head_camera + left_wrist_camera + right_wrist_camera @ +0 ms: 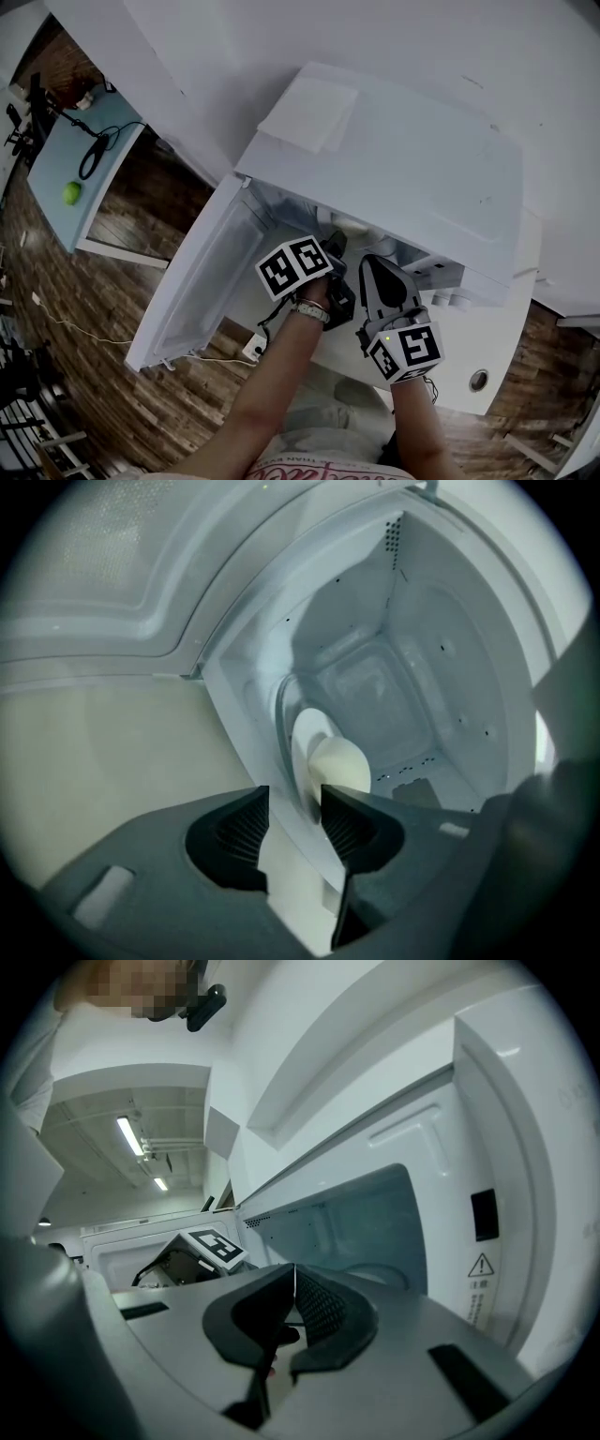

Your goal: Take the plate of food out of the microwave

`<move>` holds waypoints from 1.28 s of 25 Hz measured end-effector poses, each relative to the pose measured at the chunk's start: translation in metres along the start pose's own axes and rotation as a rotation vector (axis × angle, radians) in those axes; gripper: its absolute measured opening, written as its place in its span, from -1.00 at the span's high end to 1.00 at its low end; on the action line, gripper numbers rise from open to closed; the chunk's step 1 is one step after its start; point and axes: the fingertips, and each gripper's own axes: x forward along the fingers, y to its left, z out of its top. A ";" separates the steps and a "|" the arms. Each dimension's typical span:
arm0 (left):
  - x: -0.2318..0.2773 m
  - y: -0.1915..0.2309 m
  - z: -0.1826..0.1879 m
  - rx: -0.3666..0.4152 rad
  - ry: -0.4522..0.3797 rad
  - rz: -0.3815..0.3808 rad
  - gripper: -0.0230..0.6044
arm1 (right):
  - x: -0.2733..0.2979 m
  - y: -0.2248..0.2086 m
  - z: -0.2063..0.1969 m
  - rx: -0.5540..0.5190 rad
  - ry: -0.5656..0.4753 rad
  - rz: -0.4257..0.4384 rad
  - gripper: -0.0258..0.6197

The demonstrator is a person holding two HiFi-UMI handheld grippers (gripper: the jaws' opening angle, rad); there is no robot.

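Plate position: in the left gripper view the plate [306, 738] shows edge-on at centre frame, inside the cavity of the microwave [412, 667], directly ahead of the left tongs [295, 803]. Its near rim sits at the mouth of the gap between the two jaws, closest to the right-hand jaw tip. Contact with either pad cannot be confirmed. The cavity's white front sill runs diagonally through the gap, below the rim. In the head view the right tongs [375, 270] sit right of the left tongs, tips at the cavity opening, not on the plate.

Containers, left to right:
- The door [197, 281] hangs fully open at left of centre in the head view.
- The cavity holds the plate.
- The plate carries the food [342, 764], a single pale rounded lump on its far side.
- The microwave stands on a white tabletop [473, 333], bare at lower right.

Tongs:
- Left tongs: jaws parted and released, gripping nothing. The plate rim and the sill lie in the gap.
- Right tongs, in the right gripper view: jaws clenched tip to tip at lower centre, with nothing between them. The left tongs' marker cube [214, 1244] shows to their left, and the microwave's front panel fills the right of the frame.
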 end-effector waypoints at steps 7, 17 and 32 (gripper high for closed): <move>-0.003 -0.003 0.004 -0.026 0.024 -0.047 0.61 | 0.001 0.001 -0.002 -0.010 0.008 0.011 0.88; -0.003 -0.005 0.002 -0.146 0.055 -0.099 0.74 | -0.001 0.007 -0.006 -0.025 0.024 0.018 0.88; -0.012 -0.007 0.000 -0.226 0.039 -0.191 0.81 | -0.008 0.007 -0.013 -0.026 0.039 0.014 0.88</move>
